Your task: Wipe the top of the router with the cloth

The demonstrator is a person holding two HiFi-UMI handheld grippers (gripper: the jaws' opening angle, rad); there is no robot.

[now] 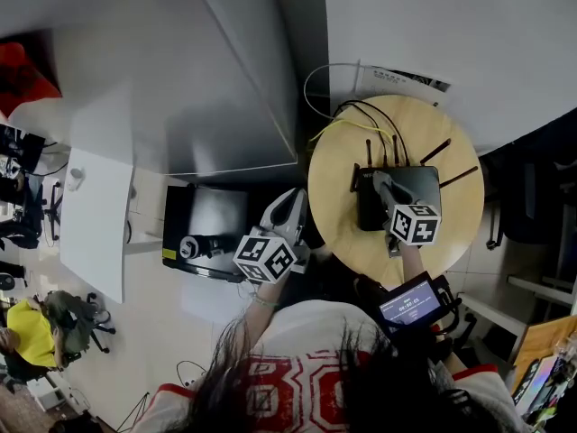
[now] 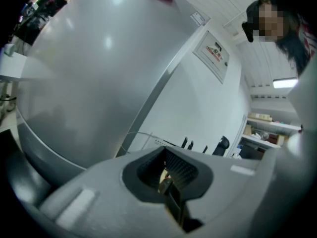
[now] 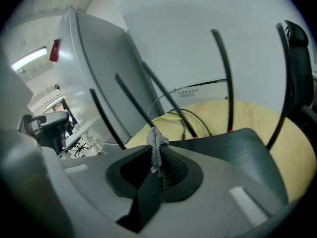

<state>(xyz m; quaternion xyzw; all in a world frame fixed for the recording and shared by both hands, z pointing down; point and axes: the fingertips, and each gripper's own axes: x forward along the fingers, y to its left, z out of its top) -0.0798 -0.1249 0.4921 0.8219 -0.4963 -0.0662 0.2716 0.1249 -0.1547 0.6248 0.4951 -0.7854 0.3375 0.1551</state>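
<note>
The black router with several antennas lies on a round wooden table. My right gripper hovers over its left part, shut on a small grey cloth that sticks out between the jaws. In the right gripper view the router's dark top lies just past the right gripper, with antennas rising behind. Whether the cloth touches the top is hidden. My left gripper hangs off the table's left edge, away from the router. In its own view the left gripper is shut with nothing held.
Yellow and black cables run off the table's back. A printed white sheet lies behind the table. A tall grey cabinet stands left, a black box on the floor below it. A black chair is at the right.
</note>
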